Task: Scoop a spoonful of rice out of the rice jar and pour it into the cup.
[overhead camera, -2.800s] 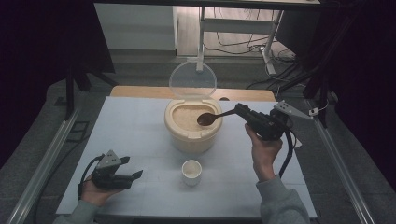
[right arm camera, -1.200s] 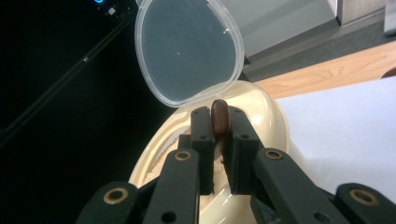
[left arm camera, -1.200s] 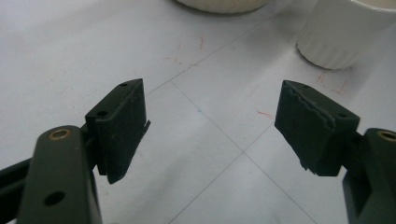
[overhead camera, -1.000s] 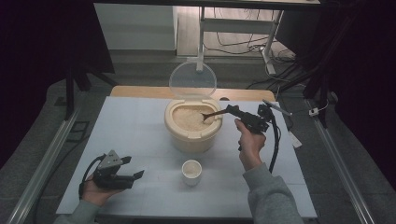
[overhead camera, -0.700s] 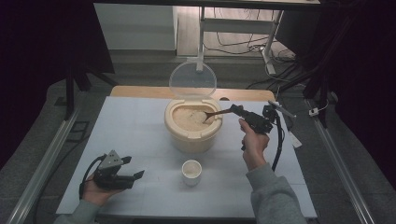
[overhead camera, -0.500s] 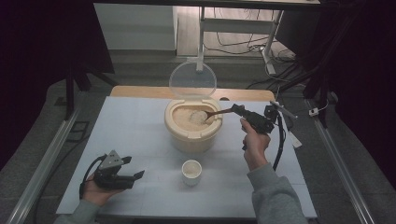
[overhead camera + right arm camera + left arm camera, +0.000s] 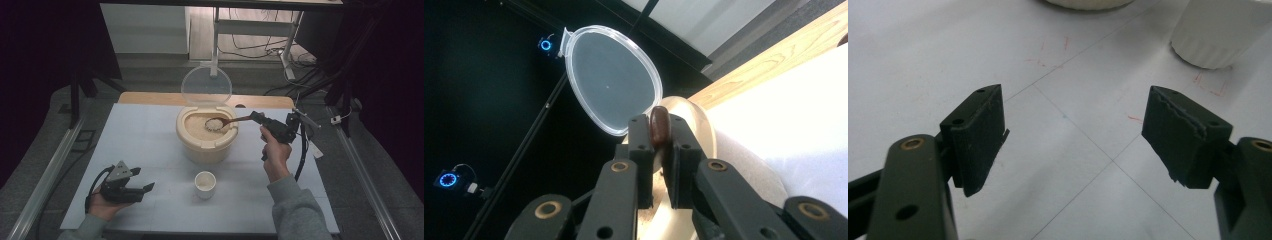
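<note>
Sitting at the middle of the white table [image 7: 150,135]: a cream rice container [image 7: 206,137], its clear round lid [image 7: 206,86] standing upright at the far rim, open, grains filling the inside.

Reaching over the container from its right: a brown wooden spoon [image 7: 227,121], long axis running nearly level, left to right across the high view, bowl end pointing left over the container's centre and carrying a small heap of rice [image 7: 215,123], handle end pointing right and rising slightly toward the right gripper [image 7: 257,117].

Pinching the spoon's handle: the right gripper, jaws pressed against the dark brown stem from both sides, seen up close in the right gripper view with the handle end [image 7: 659,125] standing between the two black fingers [image 7: 639,135]. Showing beyond those jaws in that view: the clear lid [image 7: 611,77] and part of the cream container [image 7: 694,125]. Gripping it from below, just right of the container: the person's right hand [image 7: 275,152], grey sleeve trailing toward the near edge.

Standing just in front of the container, apart from it: a small white cup [image 7: 205,184], upright.

Resting on the table well to the left and front of the container: the left gripper [image 7: 145,188], held in the left hand [image 7: 102,205], jaws spread wide with nothing between them, pointing right toward the cup. Showing between and past the open fingers [image 7: 980,135] in the left gripper view: bare white table [image 7: 1073,165] with the ribbed cup [image 7: 1220,32] at upper right.
</note>
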Demonstrator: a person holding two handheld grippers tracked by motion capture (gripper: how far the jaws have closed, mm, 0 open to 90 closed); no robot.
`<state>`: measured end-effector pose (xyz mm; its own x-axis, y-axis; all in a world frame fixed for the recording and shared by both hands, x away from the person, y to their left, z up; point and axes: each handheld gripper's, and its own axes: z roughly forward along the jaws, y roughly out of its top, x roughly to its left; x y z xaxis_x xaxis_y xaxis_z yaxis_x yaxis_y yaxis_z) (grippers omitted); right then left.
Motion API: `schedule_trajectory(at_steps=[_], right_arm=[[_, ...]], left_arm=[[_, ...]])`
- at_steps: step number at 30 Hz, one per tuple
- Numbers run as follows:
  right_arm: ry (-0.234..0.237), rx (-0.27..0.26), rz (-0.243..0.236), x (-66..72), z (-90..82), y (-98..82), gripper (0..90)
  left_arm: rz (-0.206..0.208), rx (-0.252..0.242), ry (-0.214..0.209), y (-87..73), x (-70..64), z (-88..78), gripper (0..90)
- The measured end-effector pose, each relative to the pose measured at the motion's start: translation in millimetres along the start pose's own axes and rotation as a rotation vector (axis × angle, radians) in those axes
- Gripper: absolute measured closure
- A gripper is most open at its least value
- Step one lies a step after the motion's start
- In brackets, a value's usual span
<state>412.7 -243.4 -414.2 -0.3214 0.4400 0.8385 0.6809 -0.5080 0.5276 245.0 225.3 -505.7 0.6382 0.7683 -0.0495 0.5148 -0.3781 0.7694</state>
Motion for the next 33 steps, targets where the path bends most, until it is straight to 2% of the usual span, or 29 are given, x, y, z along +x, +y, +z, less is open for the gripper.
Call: schedule_trajectory(at_steps=[13, 33], right_arm=[[0.026, -0.005, 0.003, 4.8, -6.7, 4.4, 83.1], [0.082, 0.068, 0.03, 14.3, -21.6, 0.3, 83.1]], left_arm=[[0.002, 0.003, 0.001, 0.1, -0.1, 0.6, 25.1], [-0.005, 0.012, -0.001, -1.7, 1.2, 1.7, 25.0]])
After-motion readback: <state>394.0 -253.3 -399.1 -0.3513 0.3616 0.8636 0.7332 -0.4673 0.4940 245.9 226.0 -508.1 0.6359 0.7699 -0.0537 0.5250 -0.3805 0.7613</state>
